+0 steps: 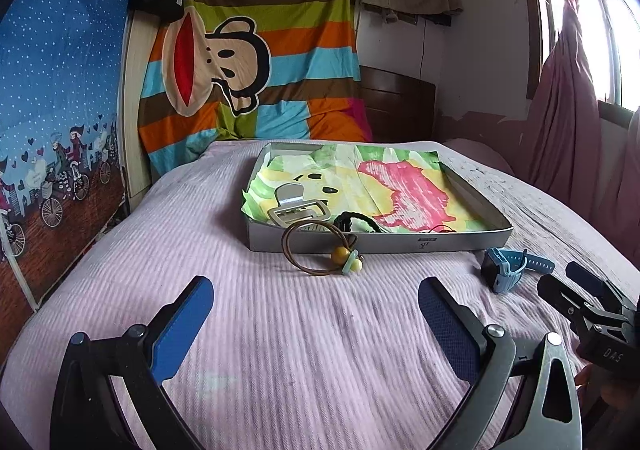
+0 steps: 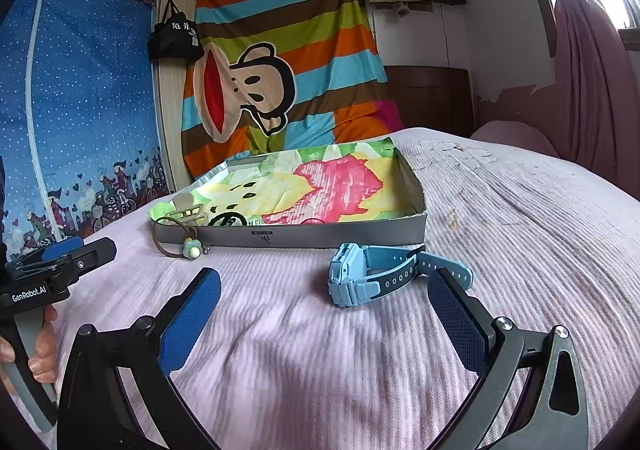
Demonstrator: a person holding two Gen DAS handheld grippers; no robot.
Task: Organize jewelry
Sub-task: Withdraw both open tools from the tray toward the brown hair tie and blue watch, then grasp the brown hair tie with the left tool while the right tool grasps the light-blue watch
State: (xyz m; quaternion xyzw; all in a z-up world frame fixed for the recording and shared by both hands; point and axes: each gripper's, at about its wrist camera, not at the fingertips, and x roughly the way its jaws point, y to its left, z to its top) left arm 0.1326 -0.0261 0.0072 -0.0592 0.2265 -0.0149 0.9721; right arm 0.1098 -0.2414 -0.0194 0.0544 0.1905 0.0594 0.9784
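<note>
- On the bed (image 1: 280, 330), near the middle of its pink ribbed cover, a shallow grey box (image 1: 400, 242) sits lined with a bright printed cloth (image 1: 400, 186); it looks like the place where the jewelry is meant to end up.
- Inside the box, at its near left corner, lie a metal clip (image 1: 294, 206) and a dark braided band (image 1: 352, 220), so part of the sorting seems done.
- Leaning against the outside of the box's front wall is a brown cord bracelet (image 1: 316, 250) with yellow and pale green beads; it rests on the bed and is not yet in the box.
- Just off the box's near right corner a blue watch (image 2: 368, 278) lies on its side on the bed, strap curled, apart from the box.
- Left tongs (image 1: 316, 314) are spread wide and hold nothing, pointed at the bracelet, probably lined up to take it.
- Right tongs (image 2: 324, 318) are likewise wide apart and empty, hovering low with the watch just ahead between the pads, its right pad (image 2: 452, 310) near the strap end; the wide gap suits the bulky watch body.
- A hand (image 2: 40, 346) grips the handle of the left tool at the edge of the right view.
</note>
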